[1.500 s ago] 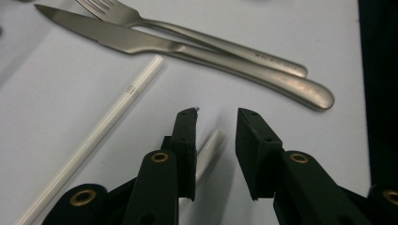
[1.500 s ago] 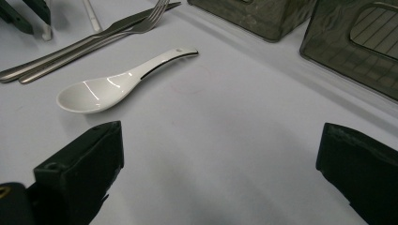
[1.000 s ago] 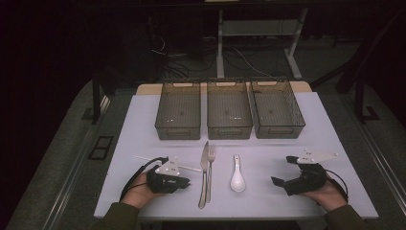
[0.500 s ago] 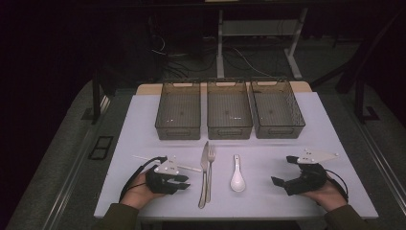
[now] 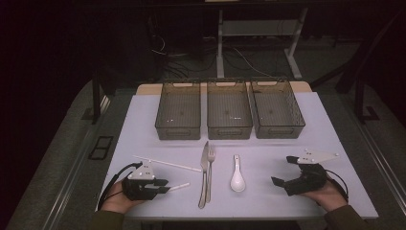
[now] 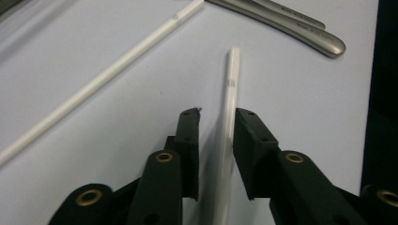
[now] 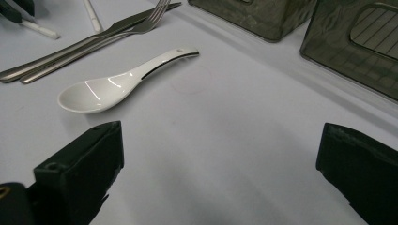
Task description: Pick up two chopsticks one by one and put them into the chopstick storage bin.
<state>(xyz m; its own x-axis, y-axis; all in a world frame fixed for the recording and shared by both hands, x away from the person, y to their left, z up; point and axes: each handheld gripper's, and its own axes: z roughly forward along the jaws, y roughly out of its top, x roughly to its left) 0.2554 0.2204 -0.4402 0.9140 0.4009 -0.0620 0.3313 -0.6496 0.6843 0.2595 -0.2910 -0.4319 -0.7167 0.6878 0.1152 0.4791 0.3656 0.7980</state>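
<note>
Left gripper (image 6: 217, 117): clenched on white chopstick (image 6: 230, 93), frame centre | right gripper (image 7: 218, 154): released, jaws wide, below spoon (image 7: 117, 84)

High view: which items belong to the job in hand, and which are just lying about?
In the job:
- short white stick, between the left tongs, jaws just closing
- long white stick, beside it

Lying about:
- knife
- fork
- white spoon
- three bins
- right tongs, open
</note>
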